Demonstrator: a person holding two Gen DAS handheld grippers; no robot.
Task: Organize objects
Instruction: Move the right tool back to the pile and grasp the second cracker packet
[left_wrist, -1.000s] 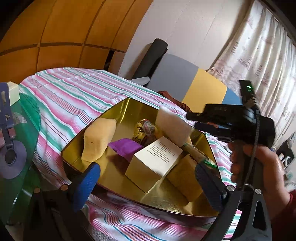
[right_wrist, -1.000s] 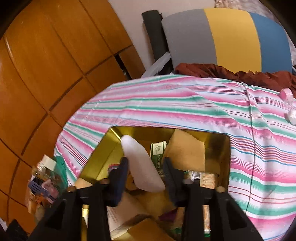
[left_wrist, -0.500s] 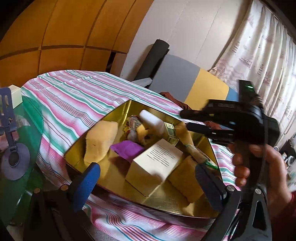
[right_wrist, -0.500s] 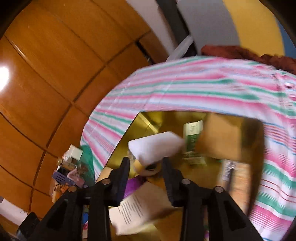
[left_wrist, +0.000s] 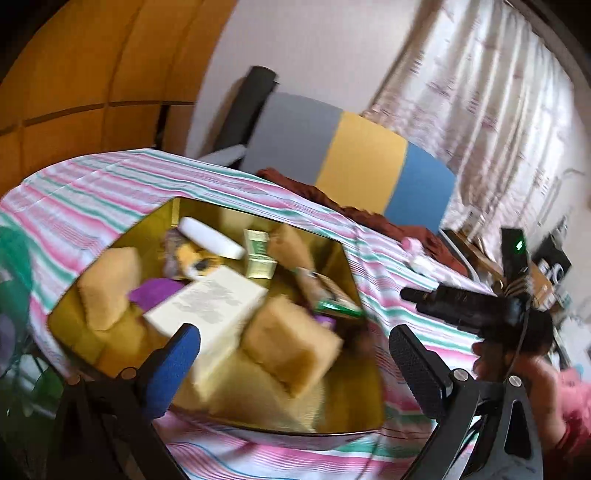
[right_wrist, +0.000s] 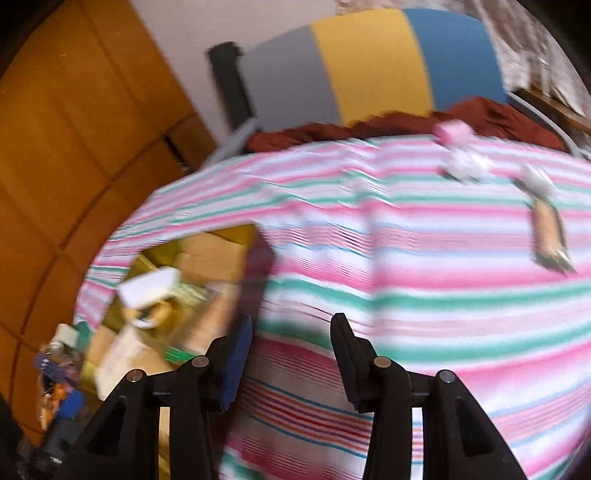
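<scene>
Right gripper (right_wrist: 291, 354): empty, jaws opening, nothing between them; it hangs over bare striped cloth just right of the tin, likely headed for the loose bits on the far right.
Left gripper (left_wrist: 295, 362): jaws wide apart, holding nothing, hovering at the tin's near edge, probably waiting its turn.
Tin (left_wrist: 362, 280): gold, open, sitting on the cloth at the left; this is where things are being gathered.
White tube (left_wrist: 212, 236): lying on its side at the tin's far end, resting on a small toy-like thing too blurred to name.
White box (left_wrist: 210, 306): flat in the middle, printed face up, propped on what lies under it.
Sponges (left_wrist: 109, 288): yellow blocks, one at the left wall, one near the front, tilted where they landed.
Green carton (left_wrist: 258, 254): upright behind the box, beside the tube.
Purple piece (left_wrist: 155, 293): tucked between the left sponge and the box.
Cloth (right_wrist: 424, 295): striped, covering the surface.
Loose items (right_wrist: 465, 162): a pink and white cluster at the far right, and a wrapped bar (right_wrist: 548, 236) nearer; outside the tin, so likely not yet sorted.
Hand (left_wrist: 517, 373): grips the right tool's handle at the right edge of the left view.
</scene>
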